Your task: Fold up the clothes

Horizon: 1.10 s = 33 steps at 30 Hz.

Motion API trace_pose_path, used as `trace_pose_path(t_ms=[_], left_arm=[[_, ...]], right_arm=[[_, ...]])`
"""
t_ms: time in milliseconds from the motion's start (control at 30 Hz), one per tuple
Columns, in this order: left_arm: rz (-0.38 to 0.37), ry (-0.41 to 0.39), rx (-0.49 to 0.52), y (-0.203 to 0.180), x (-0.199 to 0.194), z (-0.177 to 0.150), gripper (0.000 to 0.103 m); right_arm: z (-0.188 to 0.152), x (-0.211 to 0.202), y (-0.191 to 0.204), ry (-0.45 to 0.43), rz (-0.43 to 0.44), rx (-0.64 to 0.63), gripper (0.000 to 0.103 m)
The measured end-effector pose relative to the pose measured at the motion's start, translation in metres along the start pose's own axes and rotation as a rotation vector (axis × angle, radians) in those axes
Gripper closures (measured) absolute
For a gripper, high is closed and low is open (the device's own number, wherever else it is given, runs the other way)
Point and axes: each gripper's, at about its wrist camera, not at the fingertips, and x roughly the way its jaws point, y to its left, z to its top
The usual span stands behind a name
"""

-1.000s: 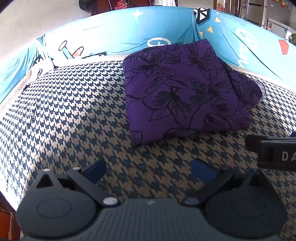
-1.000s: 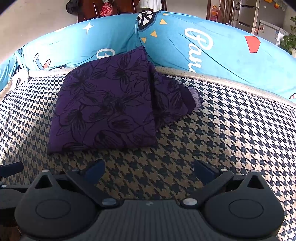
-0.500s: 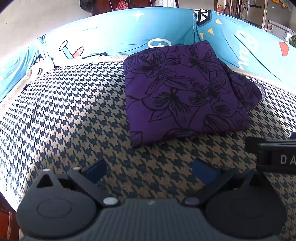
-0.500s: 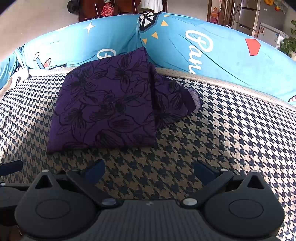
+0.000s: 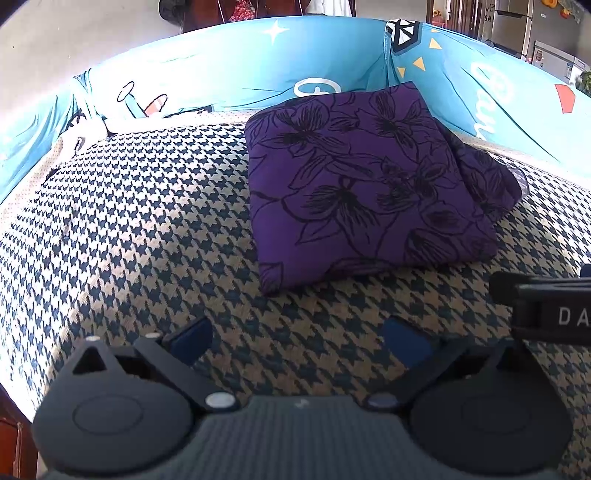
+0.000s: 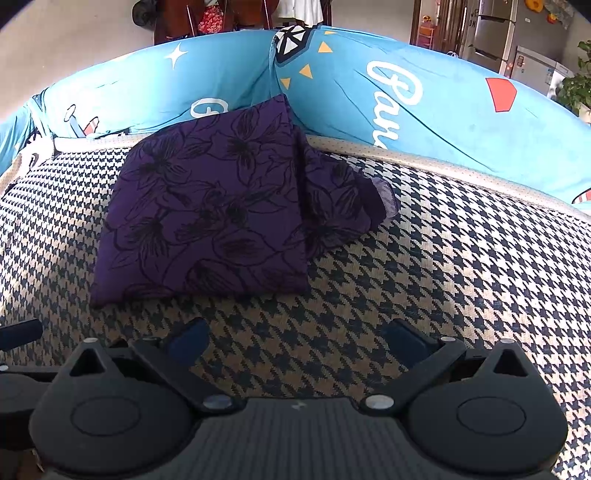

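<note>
A purple garment with black flower outlines (image 5: pixel 369 184) (image 6: pixel 218 210) lies folded into a rough rectangle on the houndstooth sofa seat (image 5: pixel 129 229) (image 6: pixel 461 258), its far edge against the blue backrest. A looser bunched flap sticks out on its right side (image 6: pixel 347 199). My left gripper (image 5: pixel 295 341) is open, low over the seat, short of the garment's near edge, with nothing between its fingers. My right gripper (image 6: pixel 295 339) is open too, just in front of the garment's near right corner, holding nothing. Part of the right gripper (image 5: pixel 546 310) shows at the left wrist view's right edge.
Blue printed cushions (image 5: pixel 240 70) (image 6: pixel 424 99) form the backrest behind the garment. The seat's front-left edge drops off (image 5: pixel 14 387). Bare seat stretches left of the garment (image 5: pixel 110 203) and right of it (image 6: pixel 498 240). A fridge (image 6: pixel 495 33) stands in the room behind.
Both grippers have drifted very slightly; the garment sits a touch lower in both views. Neither gripper's opening has changed, and the garment has not moved on the seat.
</note>
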Motion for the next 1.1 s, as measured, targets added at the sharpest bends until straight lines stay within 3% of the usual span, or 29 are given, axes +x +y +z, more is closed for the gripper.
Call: trace_pose_path(t_ms=[1100], left_arm=[[0.0, 0.007, -0.002, -0.0019, -0.0052, -0.0026, 0.0]], right_arm=[[0.0018, 0.0001, 0.0017, -0.024, 0.025, -0.003, 0.0]])
